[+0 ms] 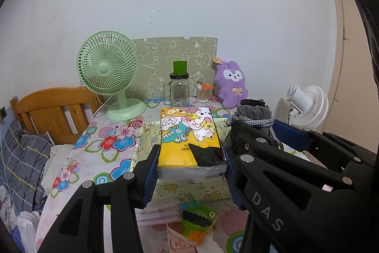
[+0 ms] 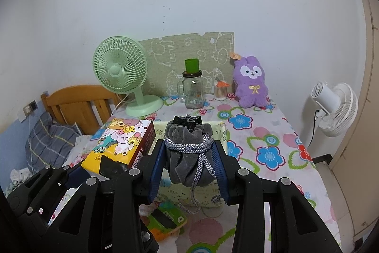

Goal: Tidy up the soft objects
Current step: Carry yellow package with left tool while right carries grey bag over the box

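My left gripper (image 1: 190, 158) is shut on a yellow cartoon-print tissue pack (image 1: 187, 134) and holds it above a pale yellow fabric bin (image 1: 189, 191). My right gripper (image 2: 189, 155) is shut on a grey velvet drawstring pouch (image 2: 187, 148) with a blue-white cord, held over the same bin (image 2: 222, 132). The tissue pack (image 2: 118, 141) and left gripper show at the left of the right wrist view. The pouch (image 1: 254, 113) shows at the right of the left wrist view. A purple plush bunny (image 1: 231, 84) sits at the table's back right, also in the right wrist view (image 2: 251, 84).
A green desk fan (image 2: 120, 75), a glass jar with a green cup (image 2: 193, 89) and a cotton-swab pot (image 2: 221, 90) stand at the back. Small packets (image 2: 165, 222) lie in front of the bin. A white fan (image 2: 336, 106) stands right, a bed (image 2: 71, 106) left.
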Action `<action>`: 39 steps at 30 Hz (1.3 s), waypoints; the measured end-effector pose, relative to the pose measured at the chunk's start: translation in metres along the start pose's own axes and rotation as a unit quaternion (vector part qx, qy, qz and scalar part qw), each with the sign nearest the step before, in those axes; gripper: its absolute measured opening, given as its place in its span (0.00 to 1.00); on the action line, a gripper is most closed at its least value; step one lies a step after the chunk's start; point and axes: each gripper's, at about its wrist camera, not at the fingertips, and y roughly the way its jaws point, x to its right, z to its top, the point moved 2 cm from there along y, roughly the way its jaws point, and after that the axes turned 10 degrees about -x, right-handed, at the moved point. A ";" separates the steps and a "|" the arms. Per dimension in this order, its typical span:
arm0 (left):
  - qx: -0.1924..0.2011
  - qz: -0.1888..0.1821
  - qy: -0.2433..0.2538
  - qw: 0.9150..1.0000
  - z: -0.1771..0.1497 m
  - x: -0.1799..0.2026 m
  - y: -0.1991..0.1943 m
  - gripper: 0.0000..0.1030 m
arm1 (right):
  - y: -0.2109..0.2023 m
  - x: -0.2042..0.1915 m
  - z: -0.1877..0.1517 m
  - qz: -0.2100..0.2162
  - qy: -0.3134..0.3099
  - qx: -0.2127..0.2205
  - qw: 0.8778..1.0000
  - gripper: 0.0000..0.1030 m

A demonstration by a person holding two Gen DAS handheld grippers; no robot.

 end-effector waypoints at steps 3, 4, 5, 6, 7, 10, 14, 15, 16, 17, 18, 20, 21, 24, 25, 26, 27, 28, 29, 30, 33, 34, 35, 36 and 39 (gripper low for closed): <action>-0.002 0.000 0.000 1.000 0.005 -0.003 0.008 0.51 | 0.006 0.000 0.002 -0.001 0.002 -0.001 1.000 0.42; -0.003 0.000 -0.001 1.000 0.006 -0.004 0.011 0.51 | 0.007 -0.001 0.002 -0.001 0.002 -0.001 1.000 0.42; -0.004 0.000 0.000 1.000 0.007 -0.005 0.013 0.51 | 0.009 -0.001 0.003 0.000 0.002 -0.002 1.000 0.42; -0.005 0.001 -0.001 1.000 0.009 -0.006 0.015 0.51 | 0.011 -0.001 0.003 0.000 0.002 -0.002 1.000 0.42; -0.005 0.001 -0.001 1.000 0.008 -0.007 0.017 0.51 | 0.013 -0.001 0.004 0.000 0.003 -0.003 1.000 0.42; -0.006 0.001 -0.002 1.000 0.010 -0.010 0.022 0.51 | 0.019 -0.002 0.006 0.000 0.005 -0.004 1.000 0.42; -0.009 0.003 -0.001 1.000 0.011 -0.012 0.029 0.51 | 0.028 -0.001 0.009 0.001 0.009 -0.007 1.000 0.42; -0.010 0.003 -0.001 1.000 0.012 -0.013 0.032 0.51 | 0.031 -0.001 0.010 0.001 0.010 -0.008 1.000 0.42; -0.011 0.003 -0.001 1.000 0.012 -0.013 0.034 0.51 | 0.033 -0.001 0.011 0.001 0.011 -0.009 1.000 0.42; -0.012 0.004 -0.002 1.000 0.013 -0.014 0.036 0.51 | 0.036 -0.001 0.012 0.001 0.011 -0.010 1.000 0.42; -0.013 0.004 -0.002 1.000 0.013 -0.015 0.037 0.51 | 0.038 -0.001 0.012 0.001 0.011 -0.011 1.000 0.42; -0.016 0.005 -0.004 1.000 0.014 -0.017 0.042 0.51 | 0.043 -0.001 0.014 0.001 0.011 -0.013 1.000 0.42; -0.018 0.005 -0.006 1.000 0.015 -0.018 0.044 0.51 | 0.046 -0.001 0.015 0.001 0.012 -0.014 1.000 0.42; -0.023 0.006 -0.011 1.000 0.016 -0.021 0.051 0.51 | 0.055 -0.002 0.018 0.003 0.011 -0.019 1.000 0.42; -0.025 0.007 -0.013 1.000 0.017 -0.022 0.054 0.51 | 0.057 -0.002 0.018 0.003 0.011 -0.020 1.000 0.42; -0.027 0.007 -0.013 1.000 0.018 -0.023 0.056 0.51 | 0.060 -0.001 0.019 0.004 0.012 -0.021 1.000 0.42; -0.028 0.007 -0.014 0.999 0.018 -0.024 0.058 0.51 | 0.062 -0.002 0.020 0.005 0.012 -0.022 1.000 0.42; -0.030 0.008 -0.015 0.999 0.018 -0.024 0.061 0.51 | 0.064 -0.001 0.020 0.005 0.012 -0.023 1.000 0.42; -0.032 0.008 -0.016 0.999 0.018 -0.025 0.063 0.51 | 0.067 -0.001 0.020 0.006 0.012 -0.025 1.000 0.42; -0.034 0.008 -0.017 0.999 0.019 -0.026 0.066 0.51 | 0.070 -0.001 0.021 0.006 0.012 -0.026 1.000 0.42; -0.044 0.008 -0.018 0.999 0.019 -0.029 0.076 0.51 | 0.082 -0.001 0.020 0.007 0.013 -0.036 0.999 0.42; -0.049 0.006 -0.017 0.999 0.018 -0.030 0.081 0.51 | 0.085 -0.001 0.020 0.006 0.013 -0.039 0.999 0.42; -0.053 0.007 -0.017 0.998 0.017 -0.030 0.085 0.51 | 0.090 0.000 0.019 0.006 0.014 -0.045 0.999 0.42; -0.059 0.007 -0.017 0.998 0.016 -0.031 0.089 0.51 | 0.094 0.000 0.019 0.007 0.015 -0.049 0.999 0.42; -0.071 0.008 -0.019 0.997 0.013 -0.034 0.100 0.51 | 0.107 0.000 0.016 0.008 0.015 -0.064 0.998 0.42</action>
